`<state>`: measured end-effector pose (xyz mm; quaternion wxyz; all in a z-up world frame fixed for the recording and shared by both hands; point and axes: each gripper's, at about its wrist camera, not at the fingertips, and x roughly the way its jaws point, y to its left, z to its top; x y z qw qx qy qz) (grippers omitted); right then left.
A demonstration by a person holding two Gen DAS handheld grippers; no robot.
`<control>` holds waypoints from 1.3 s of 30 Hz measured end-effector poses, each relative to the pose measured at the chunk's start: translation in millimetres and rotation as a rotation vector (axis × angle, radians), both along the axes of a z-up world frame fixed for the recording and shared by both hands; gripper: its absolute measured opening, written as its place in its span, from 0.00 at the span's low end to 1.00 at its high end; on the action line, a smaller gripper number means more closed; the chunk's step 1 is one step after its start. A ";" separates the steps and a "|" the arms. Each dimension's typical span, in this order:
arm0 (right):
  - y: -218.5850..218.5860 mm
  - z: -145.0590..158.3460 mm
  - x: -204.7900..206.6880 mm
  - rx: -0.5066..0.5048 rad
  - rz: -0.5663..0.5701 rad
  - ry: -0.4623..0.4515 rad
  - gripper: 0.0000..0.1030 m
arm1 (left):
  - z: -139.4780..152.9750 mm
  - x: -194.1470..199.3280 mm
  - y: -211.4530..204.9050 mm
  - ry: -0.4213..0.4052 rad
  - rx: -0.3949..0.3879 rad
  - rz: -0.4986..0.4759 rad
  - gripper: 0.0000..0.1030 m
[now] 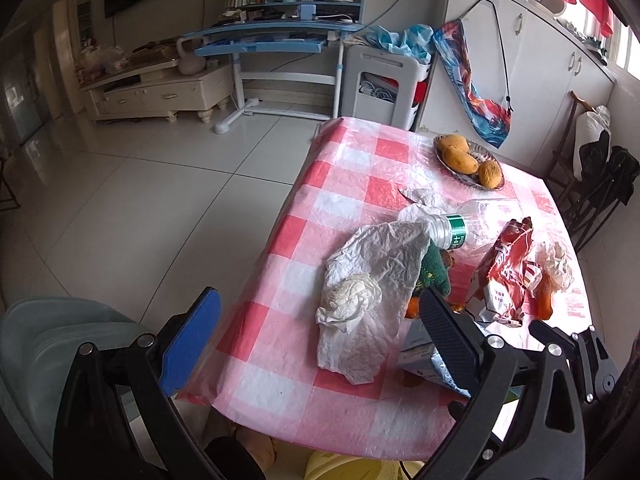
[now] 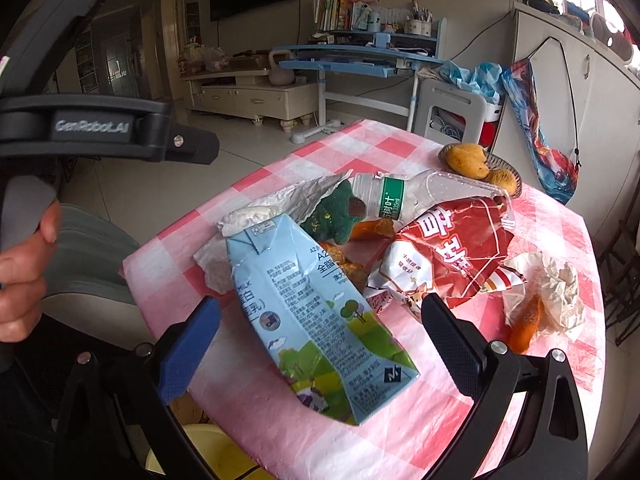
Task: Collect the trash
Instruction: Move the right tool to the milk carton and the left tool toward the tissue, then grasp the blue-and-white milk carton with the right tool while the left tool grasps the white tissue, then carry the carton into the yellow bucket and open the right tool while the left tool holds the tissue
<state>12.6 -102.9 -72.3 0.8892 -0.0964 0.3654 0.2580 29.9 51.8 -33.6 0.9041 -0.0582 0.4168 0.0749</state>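
left tongs (image 1: 320,328) released, poised over table (image 1: 280,360) edge above crumpled paper (image 1: 372,300) | right tongs (image 2: 320,340) released, straddling flattened milk carton (image 2: 312,320) on table | hand (image 2: 24,272) cut off at frame edge | bottle (image 2: 420,196) partly hidden behind red wrapper (image 2: 448,256)

Glossy plastic tablecloth (image 2: 400,148), crumpled paper wrapper (image 1: 372,280), clear plastic bottle (image 2: 420,192).
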 end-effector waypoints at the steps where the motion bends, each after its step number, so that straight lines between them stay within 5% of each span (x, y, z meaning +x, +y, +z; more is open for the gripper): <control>1: 0.7 -1.6 2.4 -0.001 0.001 0.008 0.94 | -1.1 1.6 -0.8 0.006 0.006 -0.005 0.93; 12: 2.3 -15.3 12.4 -0.032 0.054 0.083 0.63 | -47.8 49.2 -12.5 0.130 0.065 -0.059 0.93; 24: -22.3 -10.2 16.5 0.080 0.067 0.165 0.56 | -63.7 61.5 16.3 0.114 -0.172 0.012 0.94; 33: -20.1 -20.7 19.1 0.067 0.033 0.199 0.55 | -98.3 70.4 -18.6 0.215 0.019 -0.042 0.92; 35: -26.0 -18.4 18.0 0.115 0.030 0.198 0.55 | -95.8 68.1 -21.3 0.201 0.027 -0.055 0.75; 37: -31.5 -13.2 16.2 0.164 0.029 0.195 0.55 | -89.0 65.9 -24.5 0.185 -0.009 -0.091 0.32; 39: -39.6 -10.7 16.4 0.225 0.019 0.203 0.55 | -80.8 63.2 -20.4 0.167 -0.119 -0.104 0.25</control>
